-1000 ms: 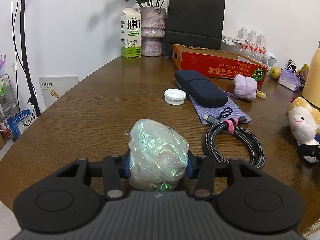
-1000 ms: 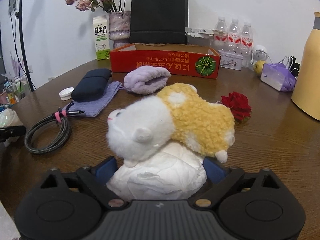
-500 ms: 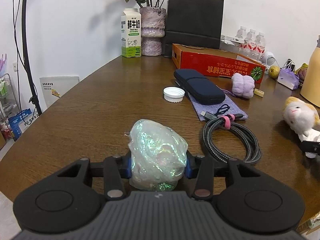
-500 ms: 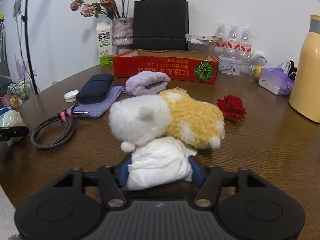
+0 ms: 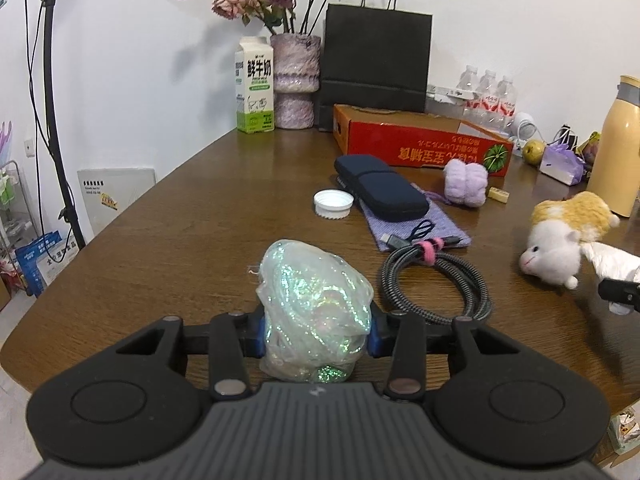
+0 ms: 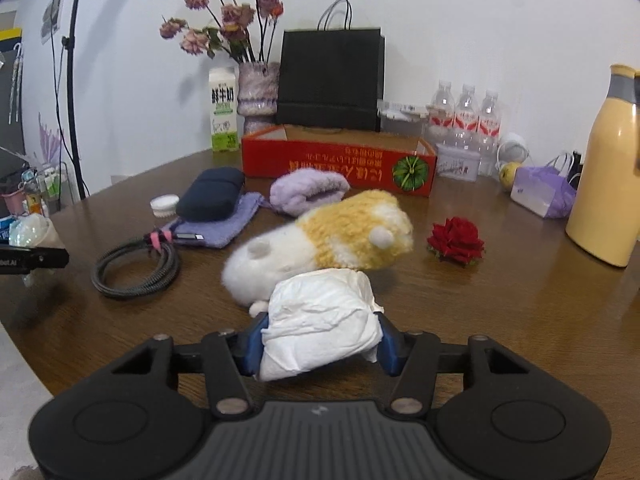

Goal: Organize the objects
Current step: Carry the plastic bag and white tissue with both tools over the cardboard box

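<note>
My left gripper (image 5: 316,330) is shut on a crumpled iridescent plastic wad (image 5: 312,304), held just above the brown table (image 5: 200,248). In the right wrist view my right gripper (image 6: 322,340) has a white crumpled paper wad (image 6: 320,312) between its blue pads; the jaws are closing and the pads press on its sides. A white and yellow plush toy (image 6: 332,236) lies blurred on the table just beyond the paper, on its side. The left wrist view shows the same plush toy (image 5: 560,236) at the far right beside the white paper wad (image 5: 612,258).
A coiled black cable (image 5: 436,284) lies between the two grippers. Behind it are a navy case (image 5: 380,192) on a purple pouch, a white lid (image 5: 333,203) and a purple fluffy roll (image 5: 466,182). Farther back are a red cardboard box (image 6: 340,160), a red rose (image 6: 456,240) and a yellow bottle (image 6: 608,184).
The right gripper has closed on the white paper wad and drawn it back. The plush toy that lay on the paper has rolled off onto the table. The left gripper keeps its wad.
</note>
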{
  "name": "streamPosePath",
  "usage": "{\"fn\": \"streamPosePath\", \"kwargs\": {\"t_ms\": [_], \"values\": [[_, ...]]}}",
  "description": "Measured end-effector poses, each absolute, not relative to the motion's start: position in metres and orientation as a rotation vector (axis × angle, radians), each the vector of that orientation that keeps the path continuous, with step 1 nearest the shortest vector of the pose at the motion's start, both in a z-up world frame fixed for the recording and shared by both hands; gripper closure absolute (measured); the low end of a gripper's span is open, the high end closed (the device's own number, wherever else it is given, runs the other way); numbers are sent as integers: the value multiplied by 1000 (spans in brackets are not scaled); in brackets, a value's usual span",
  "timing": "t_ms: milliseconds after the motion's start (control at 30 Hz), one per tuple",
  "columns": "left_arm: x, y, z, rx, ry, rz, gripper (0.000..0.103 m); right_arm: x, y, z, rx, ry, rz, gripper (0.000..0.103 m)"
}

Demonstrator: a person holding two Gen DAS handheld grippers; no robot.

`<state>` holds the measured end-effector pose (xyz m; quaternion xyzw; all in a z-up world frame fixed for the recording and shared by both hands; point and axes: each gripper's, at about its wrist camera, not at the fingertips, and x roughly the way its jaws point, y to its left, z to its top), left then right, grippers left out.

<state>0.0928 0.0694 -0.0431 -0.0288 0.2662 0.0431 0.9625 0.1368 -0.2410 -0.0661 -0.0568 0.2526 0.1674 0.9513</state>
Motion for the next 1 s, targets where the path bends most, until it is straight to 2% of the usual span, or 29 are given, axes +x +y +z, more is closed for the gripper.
{"fn": "streamPosePath", "kwargs": {"t_ms": [500, 1000], "values": [[92, 34, -3, -68, 459, -11, 60, 111, -232, -17, -112, 346, 394, 50], [135, 2, 35, -73, 402, -31, 59, 145, -223, 11, -108, 283, 430, 50]]}}
